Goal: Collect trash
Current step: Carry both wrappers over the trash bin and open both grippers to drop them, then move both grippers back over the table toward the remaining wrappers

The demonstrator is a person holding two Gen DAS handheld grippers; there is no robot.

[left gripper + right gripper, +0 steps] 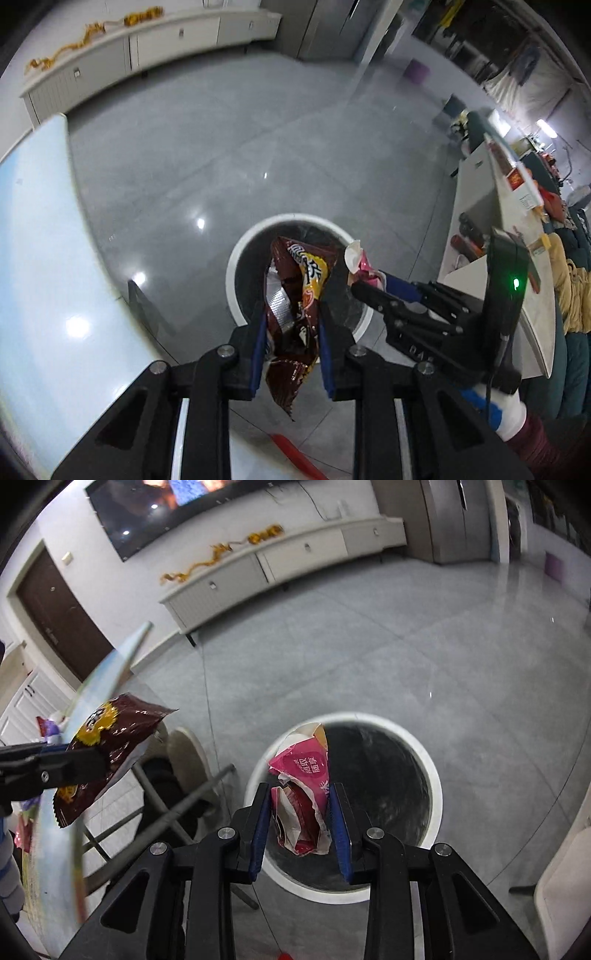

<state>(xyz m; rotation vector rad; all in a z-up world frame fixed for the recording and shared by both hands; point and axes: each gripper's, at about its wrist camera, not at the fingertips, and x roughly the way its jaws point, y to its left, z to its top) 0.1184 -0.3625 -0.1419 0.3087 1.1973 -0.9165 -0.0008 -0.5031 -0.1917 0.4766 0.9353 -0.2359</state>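
The left gripper (291,328) clamps a crumpled brown foil snack bag with a yellow patch (295,306) between its blue-padded fingers (258,354). The bag stands up past the fingertips and its torn lower end hangs down behind them. In the left wrist view the bag sits directly over the round white-rimmed trash bin with a dark inside (236,273), which stands on the glossy grey tiled floor (221,155).

The right gripper (297,812) holds a crumpled pink and red wrapper with white torn edges (303,797), pinched between its own blue pads (338,834). The wrapper pokes out beyond the fingertips and lies over the near left part of the bin's opening. In the left wrist view the right gripper comes in from the right, its wrapper just at the bin's right rim and close beside the brown bag, the two not clearly touching.

A pale blue glass tabletop (44,258) lies to the left of the bin. A long white cabinet (280,565) runs along the far wall, with a strand of yellow-orange garland (221,550) on top.
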